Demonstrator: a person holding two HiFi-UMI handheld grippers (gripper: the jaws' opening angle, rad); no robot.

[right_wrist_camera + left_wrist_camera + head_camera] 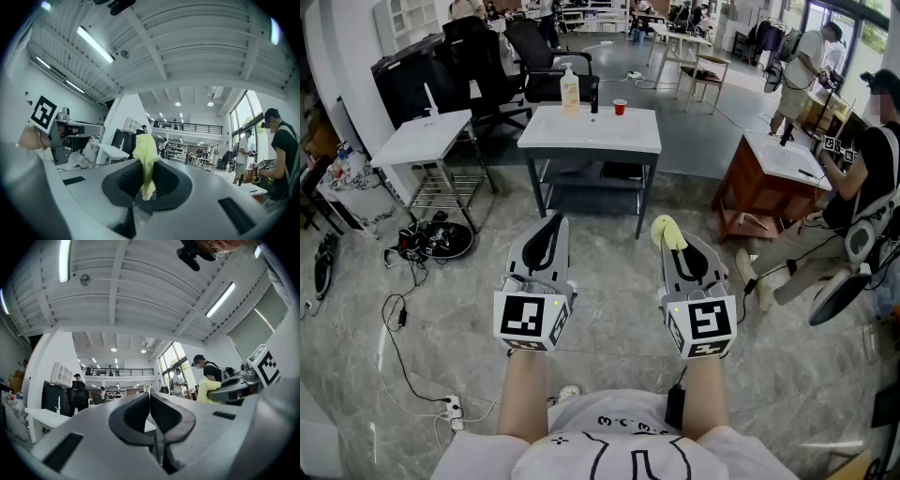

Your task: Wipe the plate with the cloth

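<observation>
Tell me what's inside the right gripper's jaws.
A yellow-green cloth, pinched in the right gripper, whose jaws are shut on it. A bunched end sticks out past the tips. The part clamped between the pads is covered, so how much cloth sits there cannot be seen.

A white table (591, 136) on a dark frame stands on the grey marbled floor (609, 309). Along the table's far edge stand a pale pump bottle (570, 92) left of the middle, a small dark object (593, 99) just beside it, and a red cup (620, 107) a little further right. On the floor, left of the table, lies a black tangle of cables (431, 241), and nearer, a thin black cable (397, 319) and a white power strip (450, 405).
</observation>
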